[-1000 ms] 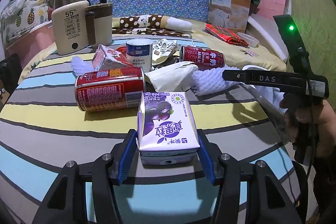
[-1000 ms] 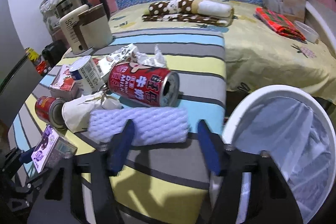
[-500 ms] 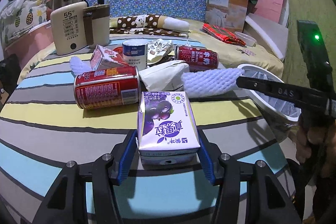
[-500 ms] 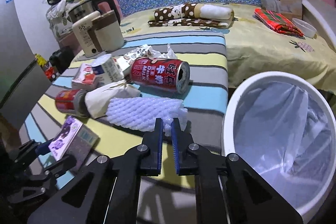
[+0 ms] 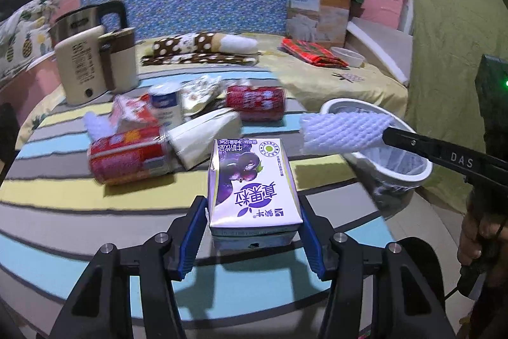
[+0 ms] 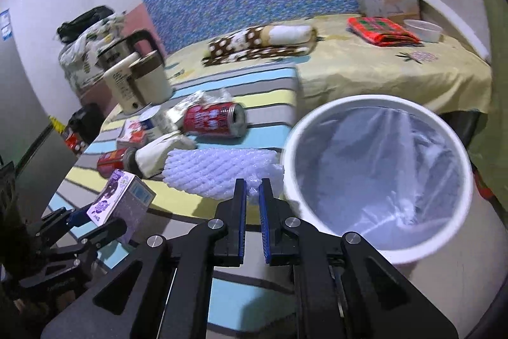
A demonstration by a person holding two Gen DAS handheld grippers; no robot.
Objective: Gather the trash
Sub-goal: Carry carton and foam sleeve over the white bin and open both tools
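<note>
So the right gripper [image 6: 251, 192] has just been closing and its blue pads are now pinched nearly together on one end of the white foam mesh fruit sleeve [image 6: 219, 172], which hangs clear of the striped table [image 6: 203, 202], right beside the rim of the white round trash bin with a clear liner [image 6: 377, 177]. The left gripper [image 5: 252, 213] has its jaws spread wide around the purple milk carton [image 5: 252, 180], pads against both sides. Red drink cans [image 5: 130, 158] and wrappers lie on the cloth behind.
</note>
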